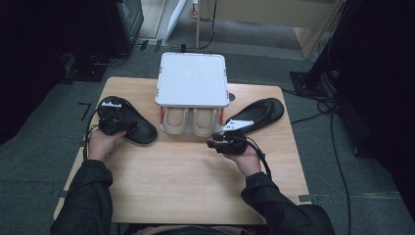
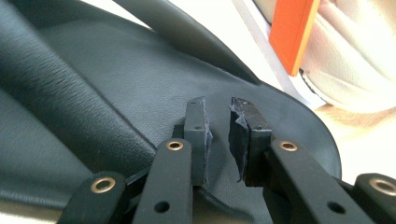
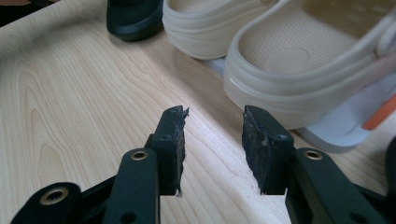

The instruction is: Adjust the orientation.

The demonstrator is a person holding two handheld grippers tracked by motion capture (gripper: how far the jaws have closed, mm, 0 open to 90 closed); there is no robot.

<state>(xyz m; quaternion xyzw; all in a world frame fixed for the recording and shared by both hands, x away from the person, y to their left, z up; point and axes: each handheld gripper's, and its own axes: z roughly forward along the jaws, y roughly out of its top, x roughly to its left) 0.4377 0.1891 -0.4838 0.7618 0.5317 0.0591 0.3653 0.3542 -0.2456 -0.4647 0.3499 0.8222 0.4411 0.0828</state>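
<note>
A black slipper [image 1: 139,129] lies at the table's left, and my left gripper [image 1: 117,126] rests over its middle. In the left gripper view the pads [image 2: 196,135] stand a narrow gap apart above the slipper's dark insole [image 2: 116,84], with nothing pinched between them. A second black slipper [image 1: 262,111] lies at the right. My right gripper [image 1: 213,143] hovers open just in front of it, over bare wood. Its jaws [image 3: 212,114] hold nothing and point toward two beige clogs [image 3: 303,60] [image 3: 201,23].
A white rack [image 1: 192,78] with a flat top stands at the table's back centre. The beige clogs [image 1: 175,121] [image 1: 204,122] sit side by side on its low shelf [image 3: 327,133] between orange posts [image 2: 292,32]. The wooden table [image 1: 186,186] spreads in front.
</note>
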